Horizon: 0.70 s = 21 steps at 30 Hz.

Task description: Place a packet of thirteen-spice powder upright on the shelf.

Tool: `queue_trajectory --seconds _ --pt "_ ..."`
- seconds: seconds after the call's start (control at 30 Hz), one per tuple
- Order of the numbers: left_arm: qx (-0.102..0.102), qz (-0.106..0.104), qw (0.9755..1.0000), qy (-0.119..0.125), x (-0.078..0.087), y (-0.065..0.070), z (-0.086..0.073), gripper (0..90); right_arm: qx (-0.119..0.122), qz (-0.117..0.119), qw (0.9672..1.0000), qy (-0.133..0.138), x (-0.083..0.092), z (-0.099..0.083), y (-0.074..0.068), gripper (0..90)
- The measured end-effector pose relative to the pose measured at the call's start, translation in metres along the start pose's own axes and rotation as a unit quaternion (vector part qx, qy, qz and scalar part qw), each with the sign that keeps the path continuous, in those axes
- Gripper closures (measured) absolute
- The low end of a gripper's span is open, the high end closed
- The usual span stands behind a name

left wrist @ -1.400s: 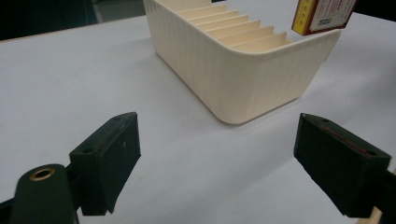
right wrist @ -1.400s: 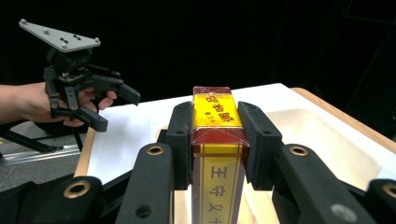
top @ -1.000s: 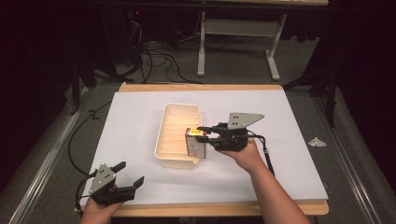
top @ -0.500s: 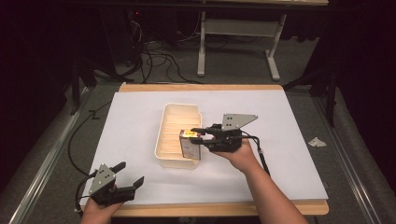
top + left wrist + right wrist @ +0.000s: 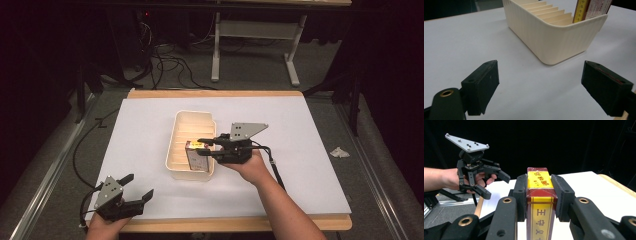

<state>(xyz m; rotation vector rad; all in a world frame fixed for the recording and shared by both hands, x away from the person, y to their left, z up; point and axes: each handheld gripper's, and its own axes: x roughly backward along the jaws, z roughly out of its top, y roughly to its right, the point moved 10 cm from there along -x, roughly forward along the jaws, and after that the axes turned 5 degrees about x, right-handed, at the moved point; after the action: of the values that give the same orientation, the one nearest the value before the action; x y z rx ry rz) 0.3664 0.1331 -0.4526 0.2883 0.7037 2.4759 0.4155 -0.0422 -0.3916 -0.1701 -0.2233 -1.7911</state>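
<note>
Red-and-yellow printed cardboard box (image 5: 192, 154), tall and narrow, stands upright in the clamp of the right gripper (image 5: 204, 147), whose black pads press on its two broad faces (the right gripper view shows them flush against the carton (image 5: 540, 202), with no gap). Compared with a second ago, the box has travelled leftward and down: it was held over the right-hand rim of the cream ribbed plastic tray (image 5: 176, 150), and now its lower part sits inside the tray's near end, among the upright dividers close to the near wall. In the left gripper view its top edge (image 5: 592, 9) rises above that same near wall (image 5: 554, 42), at the corner farthest from the left gripper.

That shift suggests the placing step is nearly done; whether the box's base already rests on the tray floor cannot be told, since the wall hides it. Likely what remains is to settle it into a slot and let go.

The left gripper (image 5: 134, 197) rests well short of the tray, near the front edge of the white sheet (image 5: 310, 130) covering the table, jaws spread wide with nothing between them, and it has not shifted.
</note>
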Motion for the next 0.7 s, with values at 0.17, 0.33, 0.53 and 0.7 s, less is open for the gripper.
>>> queue_trajectory --seconds 0.17,0.33,0.53,0.7 --pt "-0.001 0.000 1.0000 -0.002 0.000 0.000 -0.001 15.3 0.000 0.003 1.0000 0.001 -0.005 0.000 -0.001 68.7" --pt "-0.001 0.000 1.0000 -0.005 0.001 0.000 -0.002 15.3 -0.004 0.007 1.0000 0.000 -0.009 -0.002 -0.001 68.7" --pt "-0.002 -0.001 1.0000 -0.006 0.001 0.000 -0.002 15.3 -0.005 0.008 0.9999 -0.011 -0.014 -0.007 -0.002 68.7" --pt "-0.004 0.000 1.0000 -0.007 0.001 0.000 -0.003 15.3 -0.003 0.007 0.9999 -0.013 -0.017 -0.010 -0.003 68.7"
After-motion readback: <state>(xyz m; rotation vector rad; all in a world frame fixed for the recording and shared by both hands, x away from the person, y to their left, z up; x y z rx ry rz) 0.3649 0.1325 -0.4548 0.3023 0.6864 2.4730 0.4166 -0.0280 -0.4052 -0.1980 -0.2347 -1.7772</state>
